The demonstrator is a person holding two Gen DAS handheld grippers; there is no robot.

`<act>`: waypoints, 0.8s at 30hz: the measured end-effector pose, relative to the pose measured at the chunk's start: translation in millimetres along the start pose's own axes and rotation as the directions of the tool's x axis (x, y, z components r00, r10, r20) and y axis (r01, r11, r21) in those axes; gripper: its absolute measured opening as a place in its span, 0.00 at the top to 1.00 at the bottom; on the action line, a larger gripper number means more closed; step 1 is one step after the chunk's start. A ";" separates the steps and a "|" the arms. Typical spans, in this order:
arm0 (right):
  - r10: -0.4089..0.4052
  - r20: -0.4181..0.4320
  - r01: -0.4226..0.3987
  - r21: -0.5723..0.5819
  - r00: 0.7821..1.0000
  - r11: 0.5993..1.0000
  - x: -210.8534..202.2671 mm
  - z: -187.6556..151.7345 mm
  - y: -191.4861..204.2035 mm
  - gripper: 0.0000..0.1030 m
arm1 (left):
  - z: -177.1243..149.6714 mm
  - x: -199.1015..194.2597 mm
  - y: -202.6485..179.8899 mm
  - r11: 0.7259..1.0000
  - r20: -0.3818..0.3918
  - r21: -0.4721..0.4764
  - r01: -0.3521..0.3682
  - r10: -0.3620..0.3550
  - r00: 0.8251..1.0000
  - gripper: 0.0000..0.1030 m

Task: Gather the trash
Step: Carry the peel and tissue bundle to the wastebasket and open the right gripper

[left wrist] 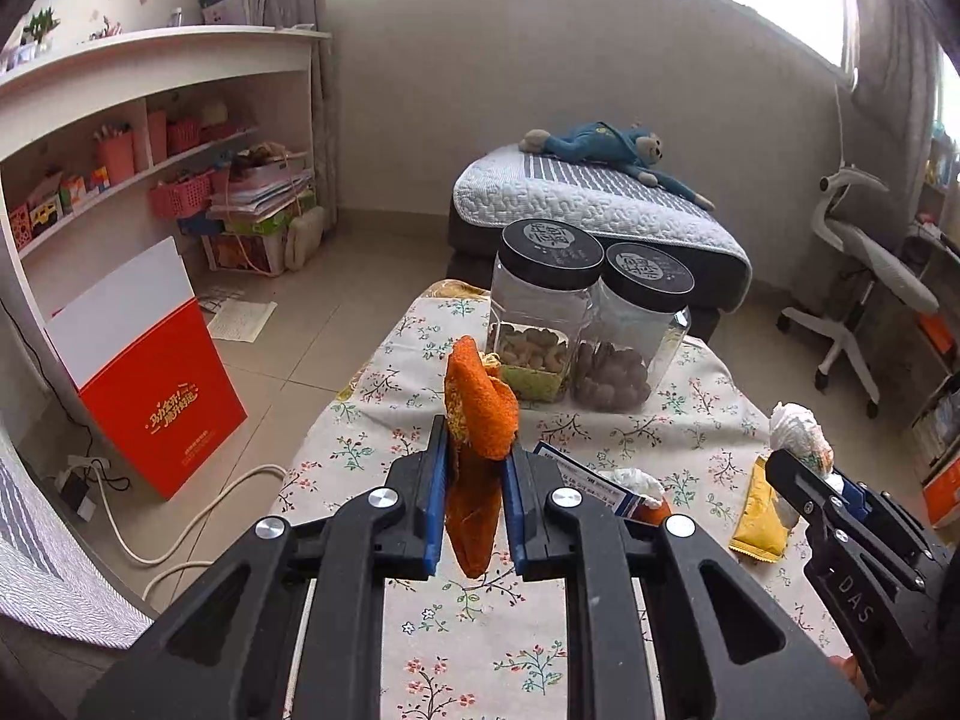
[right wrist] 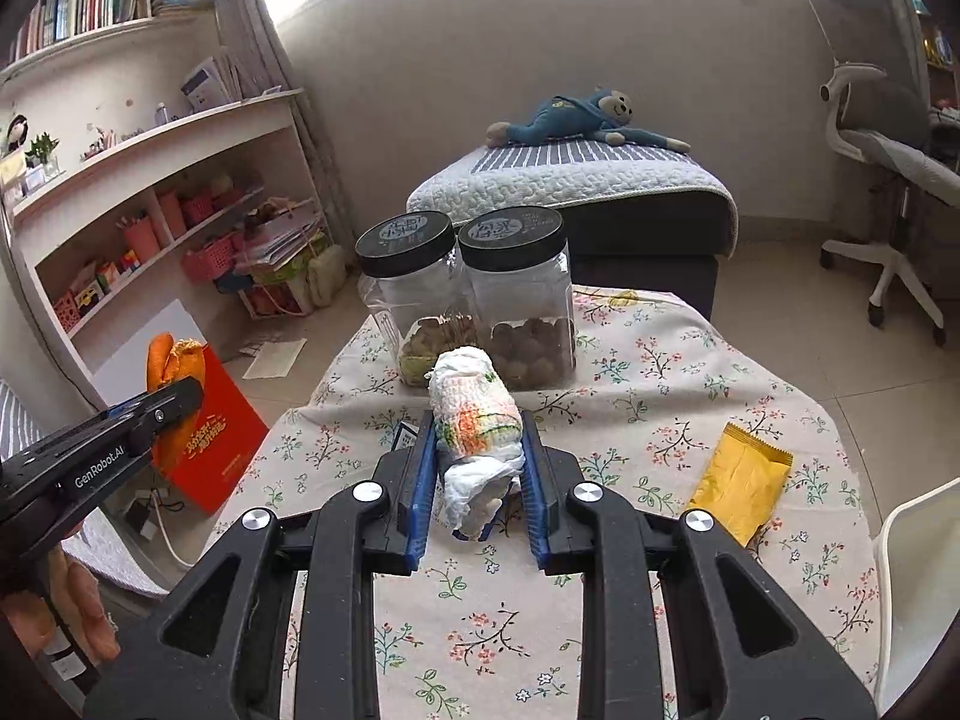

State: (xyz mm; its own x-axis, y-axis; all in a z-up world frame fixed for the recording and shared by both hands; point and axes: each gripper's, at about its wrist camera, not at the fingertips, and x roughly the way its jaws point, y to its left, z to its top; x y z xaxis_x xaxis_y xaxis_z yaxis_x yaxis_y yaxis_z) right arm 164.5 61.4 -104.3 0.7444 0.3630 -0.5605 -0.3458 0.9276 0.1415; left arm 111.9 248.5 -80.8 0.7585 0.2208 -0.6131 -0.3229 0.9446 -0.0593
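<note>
Your left gripper (left wrist: 474, 468) is clamped on the orange peel (left wrist: 480, 414), lifted clear for carrying off. Your right gripper (right wrist: 477, 462) pinches the crumpled tissue (right wrist: 477, 420); to its right, the yellow wrapper (right wrist: 741, 489) lies on the table (right wrist: 660, 360).

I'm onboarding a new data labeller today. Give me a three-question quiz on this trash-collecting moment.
1. True or false: the left gripper is clamped on an orange peel.
2. What does the right gripper hold? A) yellow packet B) crumpled tissue C) jar lid
3. Fill in: the yellow packet lies flat on the floral ____.

Key: 1 true. 2 B, the crumpled tissue. 3 tablecloth.
</note>
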 end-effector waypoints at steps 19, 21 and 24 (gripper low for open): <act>-0.128 0.054 0.128 -0.009 0.990 0.992 -30.8 4.2 -38.5 0.76 | -6.2 -14.0 -63.2 0.999 0.079 0.033 0.016 -0.018 0.997 0.82; -0.136 0.057 0.137 -0.004 0.989 0.991 -36.2 4.1 -45.8 0.76 | -6.8 -16.3 -70.8 0.999 0.085 0.040 0.021 -0.024 0.996 0.82; -0.153 0.066 0.153 0.004 0.986 0.988 -44.2 5.4 -54.9 0.76 | -7.3 -18.4 -81.7 0.998 0.088 0.047 0.034 -0.038 0.995 0.82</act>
State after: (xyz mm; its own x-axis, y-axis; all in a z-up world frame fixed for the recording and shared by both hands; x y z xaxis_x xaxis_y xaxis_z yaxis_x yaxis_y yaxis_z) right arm 153.7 -5.0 -82.9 0.8247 0.2221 -0.5201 -0.2258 0.9725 0.0572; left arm 120.2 165.5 -70.5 0.8171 0.2055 -0.5387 -0.2701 0.9619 -0.0428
